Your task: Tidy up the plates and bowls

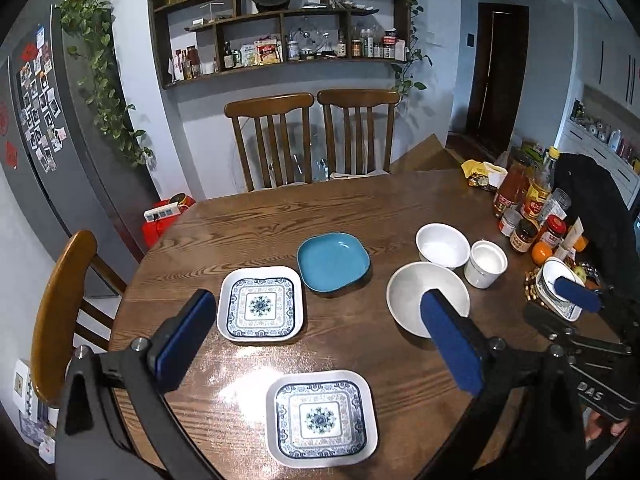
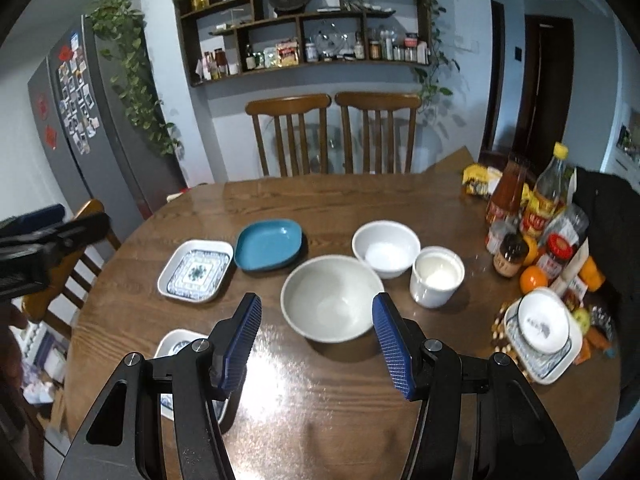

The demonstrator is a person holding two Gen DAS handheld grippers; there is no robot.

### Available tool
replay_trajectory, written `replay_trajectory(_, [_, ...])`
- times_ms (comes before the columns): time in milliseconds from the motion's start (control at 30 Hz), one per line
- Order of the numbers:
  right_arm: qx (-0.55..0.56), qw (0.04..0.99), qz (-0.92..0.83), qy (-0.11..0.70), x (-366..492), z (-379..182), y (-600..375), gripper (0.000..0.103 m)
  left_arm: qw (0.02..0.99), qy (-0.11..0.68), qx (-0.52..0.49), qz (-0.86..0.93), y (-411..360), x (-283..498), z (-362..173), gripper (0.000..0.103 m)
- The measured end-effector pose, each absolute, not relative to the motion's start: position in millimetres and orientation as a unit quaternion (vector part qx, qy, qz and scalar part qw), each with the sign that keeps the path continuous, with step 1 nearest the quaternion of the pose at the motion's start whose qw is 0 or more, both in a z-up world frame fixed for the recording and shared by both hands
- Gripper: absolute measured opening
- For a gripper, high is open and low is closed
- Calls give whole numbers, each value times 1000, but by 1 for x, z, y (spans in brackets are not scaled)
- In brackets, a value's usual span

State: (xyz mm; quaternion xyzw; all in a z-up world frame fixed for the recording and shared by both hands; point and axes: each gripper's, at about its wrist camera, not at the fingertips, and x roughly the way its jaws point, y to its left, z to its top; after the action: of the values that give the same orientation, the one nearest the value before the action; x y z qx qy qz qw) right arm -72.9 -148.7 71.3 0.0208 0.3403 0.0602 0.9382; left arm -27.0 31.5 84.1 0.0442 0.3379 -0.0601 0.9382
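Left gripper (image 1: pixel 320 330): jaws wide apart, nothing between the blue pads; held above the tabletop (image 1: pixel 260 220), clear of all crockery; pointing downward across the near edge
Right gripper (image 2: pixel 316 340): jaws apart at a moderate gap, empty; raised above the tabletop, touching nothing; large pale bowl seen just beyond the fingertips
Near patterned plate (image 1: pixel 321 418): square, blue-and-white; flat on the tabletop near the front edge; partly hidden behind the right gripper's left finger in the right wrist view
Far patterned plate (image 1: pixel 260 304): same pattern; flat, left of centre; just beside the blue plate, apart from it
Blue plate (image 1: pixel 333 262): square with rounded corners, plain teal; flat, near the centre; empty
Large pale bowl (image 2: pixel 332 298): upright, empty; right of centre, closest bowl to the front
White bowl (image 2: pixel 386 248): upright; behind the large pale bowl, close to it
White cup (image 2: pixel 437 276): straight-sided, upright; just right of the white bowl, contact between them not clear
Small white bowl (image 2: pixel 543 322): seated on a further patterned plate (image 2: pixel 560 372) at the right edge, among snacks
Bottles and jars (image 2: pixel 536 216): clustered at the right rear of the tabletop; oranges beside them
Chairs (image 1: pixel 312 136): two at the far side, one at the left
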Motion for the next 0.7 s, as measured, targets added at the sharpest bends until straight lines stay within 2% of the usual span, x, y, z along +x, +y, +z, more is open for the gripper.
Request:
replay_trajectory(300, [12,944,79,319,-45,93,-126,59,940,340,27,-30,56,0,80,102])
replay_trajectory(333, [13,944,82,320,-42,93,-123,60,938,344,24,-24,61,6,76,102])
replay_trajectory(367, [15,943,84,321,-38,92,-120,67,937,349,21,-18,66,11,72,102])
replay_trajectory(400, [18,943,87,322,-33,89,-116,75,936,351,20,-14,69,14,68,102])
replay_trajectory(433, [19,942,92,323,-29,85,-111,77,933,359,18,-4,76,22,60,102])
replay_trajectory(700, [41,907,124,400,19,25,-70,78,904,427,-1,37,118,72,-8,102])
